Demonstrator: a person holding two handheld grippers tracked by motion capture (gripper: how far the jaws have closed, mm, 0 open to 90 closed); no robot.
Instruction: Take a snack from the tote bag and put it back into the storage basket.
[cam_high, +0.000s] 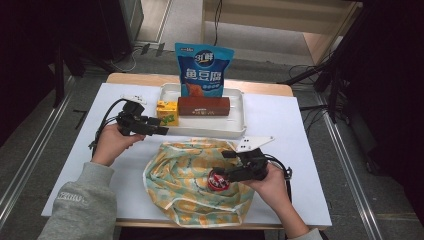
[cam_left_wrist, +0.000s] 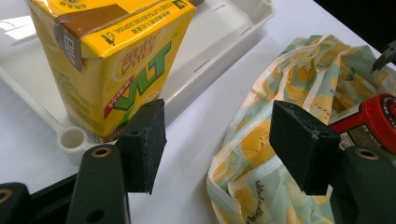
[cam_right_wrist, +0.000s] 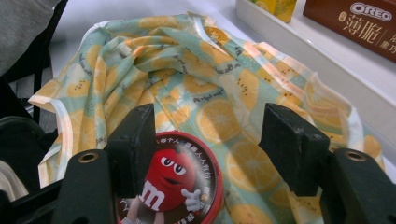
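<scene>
Red candy tub (cam_right_wrist: 175, 184) sits on fruit-print bag (cam_high: 185, 170) (white tray (cam_high: 235, 131) behind).

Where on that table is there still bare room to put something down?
Bare white table lies right of the tray and left of it, behind the left gripper. The middle front is crowded: the fruit-print bag with the red tub spreads there, close under the tray.
</scene>
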